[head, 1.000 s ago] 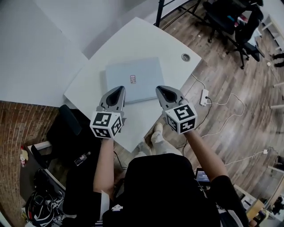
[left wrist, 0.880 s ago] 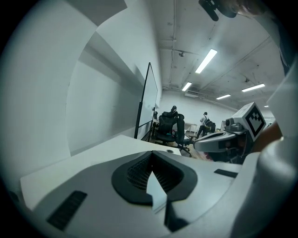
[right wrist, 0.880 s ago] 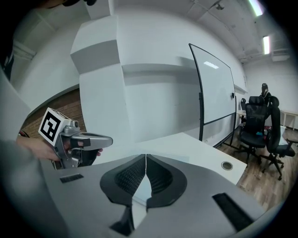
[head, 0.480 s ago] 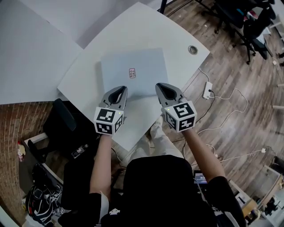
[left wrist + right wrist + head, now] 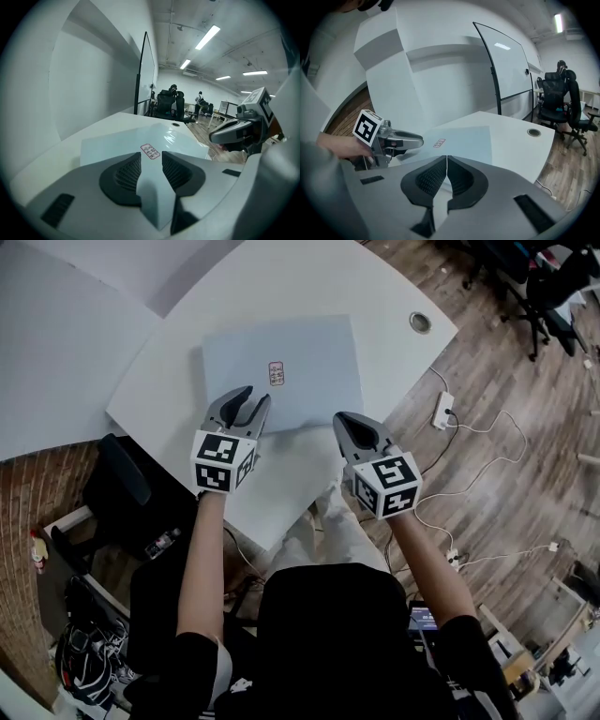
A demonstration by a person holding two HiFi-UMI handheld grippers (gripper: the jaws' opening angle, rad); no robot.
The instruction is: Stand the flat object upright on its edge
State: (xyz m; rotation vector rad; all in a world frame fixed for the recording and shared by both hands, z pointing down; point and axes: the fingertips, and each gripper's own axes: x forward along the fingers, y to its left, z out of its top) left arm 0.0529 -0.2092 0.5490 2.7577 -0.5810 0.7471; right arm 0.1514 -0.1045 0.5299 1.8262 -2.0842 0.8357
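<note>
- Item: pale grey-blue flat rectangular panel point(image 5: 281, 371) with a small red-bordered sticker point(image 5: 276, 373). It lies flat on the white rounded-corner desk point(image 5: 309, 296), and no edge is lifted.
- Left gripper point(image 5: 251, 399): I hold it at the panel's near edge, towards the left end. Its jaws are opening and the panel runs into the gap between them, but the pads are not pressing on it. I cannot tell whether the tips touch the surface.
- Right gripper point(image 5: 349, 420): jaws pressed together with nothing between them. It sits just beside the panel's near right corner, over bare desk.
- Hazard, sliding: both the desk and the panel look smooth. If I push on the near edge without a bite, I expect the panel to skate away instead of tipping up.
- Hazard, weak pinch: if the left jaws close on only a sliver of the edge, the panel probably pivots in the pads and drops back flat.
- Hazard, one-sided lift: with the right jaws closed, that gripper can only brace. If I lift from the left end alone, the panel likely twists around its far corner.
- Hazard, toppling: the edge it must stand on looks thin. If I let go early, or off vertical, I expect it to fall over.
- Hazard, drop: the desk's front edge is near, with wooden floor point(image 5: 506, 456) below. A slide towards me could carry the panel off.
</note>
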